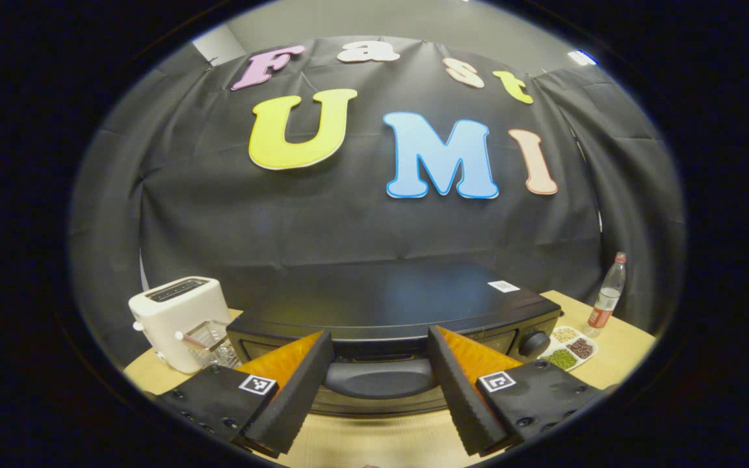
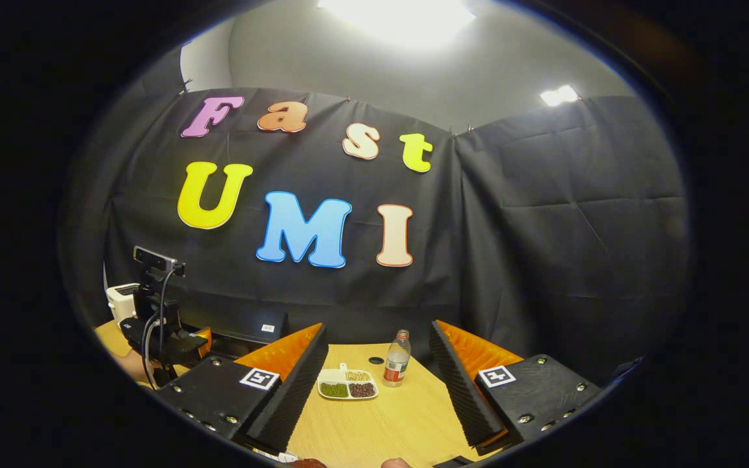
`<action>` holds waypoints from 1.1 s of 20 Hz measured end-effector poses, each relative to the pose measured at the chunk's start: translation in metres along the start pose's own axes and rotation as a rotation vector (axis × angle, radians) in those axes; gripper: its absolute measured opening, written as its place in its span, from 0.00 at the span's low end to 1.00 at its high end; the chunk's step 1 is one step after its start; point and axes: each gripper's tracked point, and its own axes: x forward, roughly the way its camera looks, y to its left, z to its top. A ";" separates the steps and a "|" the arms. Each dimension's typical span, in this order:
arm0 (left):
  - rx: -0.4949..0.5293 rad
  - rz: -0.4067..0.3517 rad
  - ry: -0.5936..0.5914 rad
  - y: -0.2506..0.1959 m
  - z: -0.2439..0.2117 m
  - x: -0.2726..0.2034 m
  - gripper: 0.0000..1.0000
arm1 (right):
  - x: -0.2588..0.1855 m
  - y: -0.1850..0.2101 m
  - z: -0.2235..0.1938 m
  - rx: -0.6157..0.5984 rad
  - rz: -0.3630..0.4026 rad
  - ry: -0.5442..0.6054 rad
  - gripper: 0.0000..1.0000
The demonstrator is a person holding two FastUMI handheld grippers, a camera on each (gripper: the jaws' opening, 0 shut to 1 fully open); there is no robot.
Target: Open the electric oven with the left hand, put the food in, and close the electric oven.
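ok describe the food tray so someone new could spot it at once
Start at the black oven on the wooden table. Just off its knob end lies a small white tray split into compartments of green, pale and dark brown grains. A clear bottle with a red label stands beside it; the tray is the only flat, low dish there.

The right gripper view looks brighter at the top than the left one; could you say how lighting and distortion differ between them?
In the right gripper view a ceiling light blows out to white glare, with a smaller lamp beside it; the table is evenly lit. In the left gripper view there is no such glare, the oven top shows a soft sheen, and the fisheye bows its front edge.
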 end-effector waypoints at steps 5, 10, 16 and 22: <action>0.000 0.011 -0.009 -0.002 -0.002 -0.011 0.95 | 0.001 -0.003 0.003 -0.003 0.016 -0.006 0.96; 0.007 0.018 0.004 -0.004 -0.012 -0.036 1.00 | -0.001 0.000 0.004 0.002 0.054 -0.014 0.96; 0.013 0.015 0.041 -0.008 -0.033 -0.067 1.00 | -0.005 0.001 0.003 0.016 0.092 -0.014 0.96; 0.022 0.011 0.082 -0.010 -0.055 -0.089 0.97 | -0.007 0.004 0.003 0.021 0.115 -0.018 0.96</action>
